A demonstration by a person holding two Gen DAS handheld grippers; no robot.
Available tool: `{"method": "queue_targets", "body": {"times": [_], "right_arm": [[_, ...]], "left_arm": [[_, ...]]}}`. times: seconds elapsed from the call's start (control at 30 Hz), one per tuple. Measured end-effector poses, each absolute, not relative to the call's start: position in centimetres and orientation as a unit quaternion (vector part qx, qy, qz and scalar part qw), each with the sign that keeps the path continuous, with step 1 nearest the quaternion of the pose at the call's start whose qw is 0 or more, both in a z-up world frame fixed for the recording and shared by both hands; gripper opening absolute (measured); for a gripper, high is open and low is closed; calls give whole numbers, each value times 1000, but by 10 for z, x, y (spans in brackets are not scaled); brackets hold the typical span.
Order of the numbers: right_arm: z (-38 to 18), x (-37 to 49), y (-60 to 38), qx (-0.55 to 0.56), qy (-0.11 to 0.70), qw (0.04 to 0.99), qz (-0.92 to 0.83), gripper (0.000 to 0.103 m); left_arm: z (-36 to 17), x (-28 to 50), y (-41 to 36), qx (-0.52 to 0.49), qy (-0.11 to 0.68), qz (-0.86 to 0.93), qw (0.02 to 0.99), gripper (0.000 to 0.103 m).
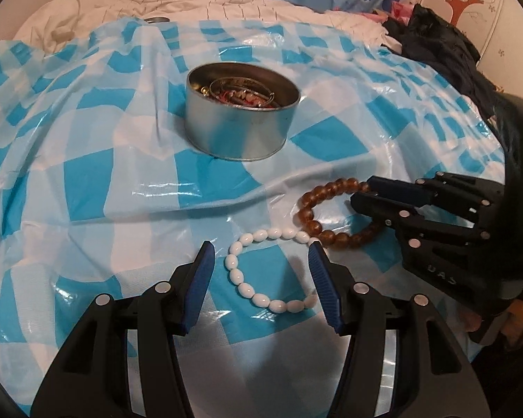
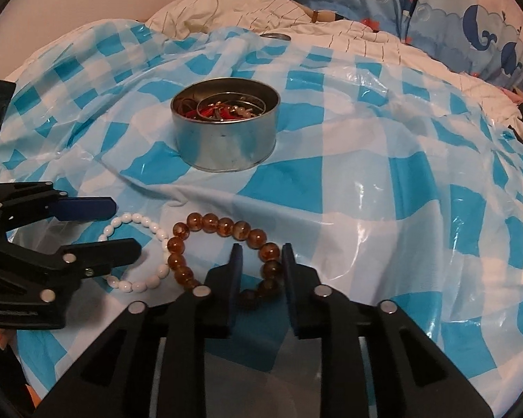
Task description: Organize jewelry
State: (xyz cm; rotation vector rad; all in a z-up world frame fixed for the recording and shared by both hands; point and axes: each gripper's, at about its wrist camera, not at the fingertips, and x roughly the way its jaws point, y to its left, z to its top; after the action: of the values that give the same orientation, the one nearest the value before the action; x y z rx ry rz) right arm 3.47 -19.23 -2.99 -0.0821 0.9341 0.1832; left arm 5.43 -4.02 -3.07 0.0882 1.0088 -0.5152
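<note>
Your left gripper (image 1: 259, 250) is spread around the white bracelet (image 1: 261, 271); your right gripper (image 2: 261, 254) straddles the amber bracelet's (image 2: 223, 254) near side, not yet closed. Both look light and floppy, with slick beads, so pinch across one strand. The tin (image 1: 242, 120) sits beyond.

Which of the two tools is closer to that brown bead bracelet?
The right tool. Its two fingers straddle one side of the brown bead bracelet, apparently not yet shut on it. The left tool sits open around the white bead bracelet beside it.
</note>
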Motion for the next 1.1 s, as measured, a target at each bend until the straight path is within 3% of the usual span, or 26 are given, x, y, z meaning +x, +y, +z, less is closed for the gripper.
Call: {"method": "queue_targets", "body": {"times": [0.13,0.2,0.27,0.3,0.37,0.5,0.63,0.73,0.87,1.0,1.1], "right_arm": [[-31,31,-190,-37,449,888,93,31],[-32,32,-188,-38,450,887,93,33],[-33,31,-187,-38,451,887,95,33],[-33,31,-187,-38,450,887,96,34],[-32,30,-186,-36,450,887,100,33],[-31,29,-184,-23,447,886,123,24],[-31,29,-182,-20,449,884,127,24],[-32,30,-181,-18,449,884,126,32],[-33,29,-179,-26,449,884,125,33],[-35,29,-178,-29,450,883,127,45],[-36,28,-177,-36,449,884,125,46]], "left_arm": [[-33,52,-39,45,478,-248,841,53],[-34,50,-41,48,477,-257,839,47],[-34,49,-43,57,480,-265,834,11],[-34,47,-44,66,480,-269,832,7],[-32,46,-43,74,479,-272,831,7],[-25,51,-29,65,469,-243,847,7],[-22,63,-6,23,471,-221,854,7],[-27,66,-6,16,482,-222,847,7],[-33,62,-15,37,484,-226,844,8],[-35,60,-19,43,483,-227,845,12],[-35,57,-21,49,480,-227,846,16]]}}
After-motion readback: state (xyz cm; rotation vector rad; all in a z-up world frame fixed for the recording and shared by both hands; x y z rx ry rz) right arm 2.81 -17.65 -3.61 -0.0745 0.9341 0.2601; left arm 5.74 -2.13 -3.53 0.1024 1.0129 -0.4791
